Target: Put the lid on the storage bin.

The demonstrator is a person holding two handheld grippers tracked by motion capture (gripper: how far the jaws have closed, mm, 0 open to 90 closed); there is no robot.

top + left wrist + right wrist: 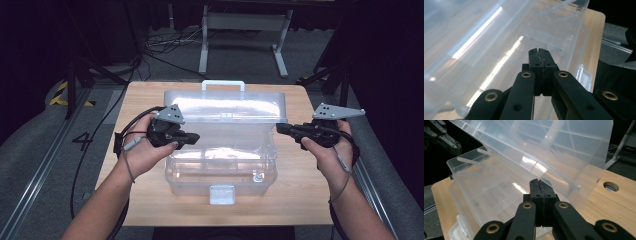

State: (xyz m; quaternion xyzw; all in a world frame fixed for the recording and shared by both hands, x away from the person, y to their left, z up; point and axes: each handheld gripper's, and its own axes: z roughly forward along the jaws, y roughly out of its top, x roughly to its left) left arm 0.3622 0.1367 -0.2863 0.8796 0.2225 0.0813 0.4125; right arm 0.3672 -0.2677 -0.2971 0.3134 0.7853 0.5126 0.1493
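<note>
A: Where is the clear plastic storage box (222, 167) sitting?

B: It is sitting at the middle of the wooden bench (295, 195), with its white front latch (222, 194) facing the near edge. Its lid (227, 107) is standing raised, leaning toward the far side, and the white carry handle (223, 85) is sticking up past the lid's far edge.

A: What is the left tool (196, 138) doing?

B: A hand (142, 150) is holding it at the box's left side, with its tip reaching over the left wall just below the lid. In the left gripper view the jaws are pressing together with nothing between them, and the tip is pointing into the open box (499, 50). Whether the tip is touching the plastic, I cannot tell.

A: And the right tool (279, 128)?

B: The other hand (327, 150) is holding it at the box's right side, its tip lying right at the lid's right end. In the right gripper view the jaws are likewise pressing together and gripping nothing; the tip is sitting just before the slanting lid (554, 152), with the box's base (479, 187) to its left. Contact is not resolvable here either.

A: Anything else on the bench?

B: A round hole (611, 186) is showing in the benchtop to the right of the lid in the right gripper view. Cables are trailing from both tools along the forearms.
</note>
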